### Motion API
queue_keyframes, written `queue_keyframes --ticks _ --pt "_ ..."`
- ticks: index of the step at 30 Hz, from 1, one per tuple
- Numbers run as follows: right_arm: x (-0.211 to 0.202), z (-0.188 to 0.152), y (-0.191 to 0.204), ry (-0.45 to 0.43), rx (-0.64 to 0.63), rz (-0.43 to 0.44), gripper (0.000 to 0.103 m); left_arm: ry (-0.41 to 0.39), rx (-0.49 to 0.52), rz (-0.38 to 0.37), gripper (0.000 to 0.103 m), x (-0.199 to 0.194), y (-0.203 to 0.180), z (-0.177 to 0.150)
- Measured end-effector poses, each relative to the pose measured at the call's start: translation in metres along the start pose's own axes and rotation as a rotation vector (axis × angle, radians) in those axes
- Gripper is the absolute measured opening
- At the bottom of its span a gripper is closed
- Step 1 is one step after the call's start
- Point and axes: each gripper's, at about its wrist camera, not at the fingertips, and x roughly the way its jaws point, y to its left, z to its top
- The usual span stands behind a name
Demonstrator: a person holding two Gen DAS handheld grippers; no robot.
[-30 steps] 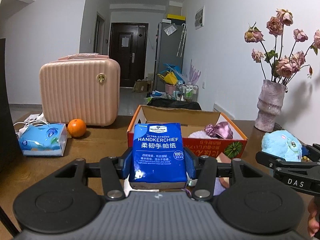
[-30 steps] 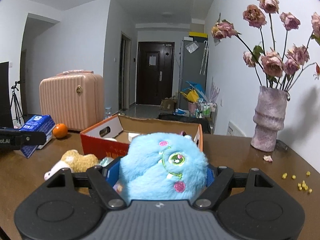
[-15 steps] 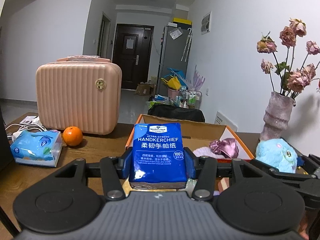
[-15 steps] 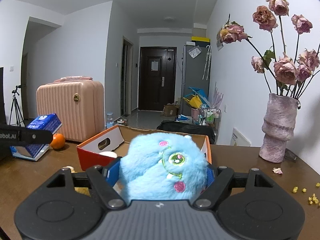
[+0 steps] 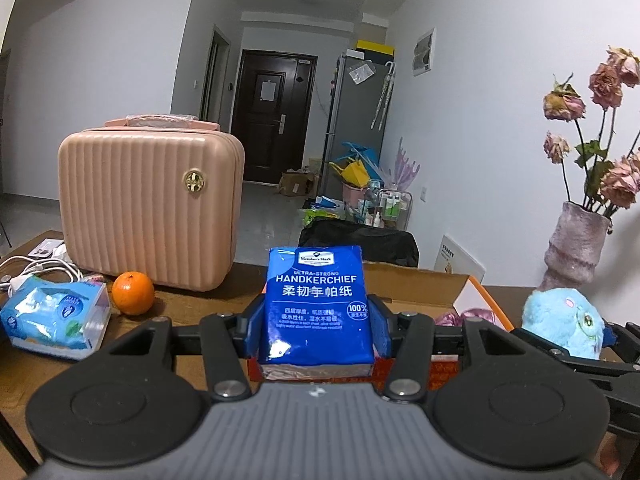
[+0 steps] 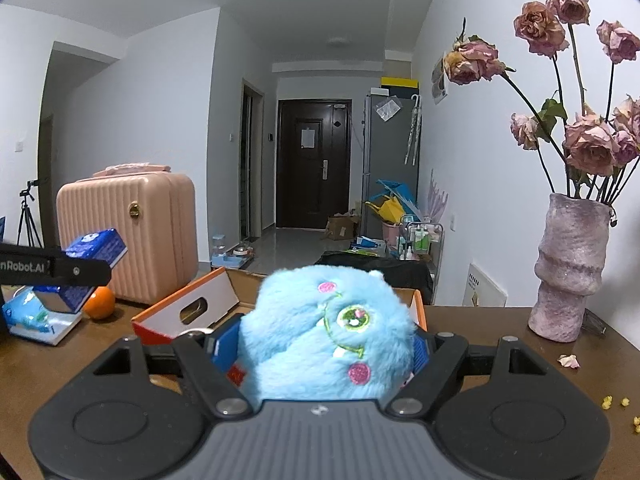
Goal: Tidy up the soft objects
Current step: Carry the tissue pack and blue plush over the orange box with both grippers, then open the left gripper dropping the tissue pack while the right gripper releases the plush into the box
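**Operator:** What is each claw carrying?

**Technician:** The left gripper (image 5: 316, 320) is clamped on the blue handkerchief pack (image 5: 316, 300), which stands upright with one blue pad on each side face. The right gripper (image 6: 320, 344) is set wider and pinches the blue plush toy (image 6: 328, 328), whose fur bulges past both pads. Both items are held in the air above the wooden table (image 6: 480, 332).

**Operator:** Where do they go?

**Technician:** Most likely into the orange cardboard box (image 5: 472, 292), which lies directly ahead of both grippers. A pink soft item (image 5: 478, 314) is already inside it.

**Operator:** How should the placement be done?

**Technician:** Carry each item over the near wall of the box before lowering it. Keep the two grippers apart, because they sit close together over the same opening. Lower the pack flat onto a free area of the floor. Release the plush only once it rests on something, since compressed fur springs back and may roll. Avoid the vase (image 6: 568, 272) to the right and the orange (image 5: 133, 293) to the left.
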Motion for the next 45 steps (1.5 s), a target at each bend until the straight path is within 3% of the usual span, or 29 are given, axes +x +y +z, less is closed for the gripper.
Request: queue_keyframes --ticks 25,45 --pt "0.075 0.024 -0.007 0.005 0.019 -0.041 0.078 -0.058 0.003 -0.029 0.052 0.075 -0.020 0.042" --pt "0.146 0.028 0.001 0.070 -0.038 -0.051 0.078 0.099 0.032 0.088 0.052 0.159 -0.015 0.028"
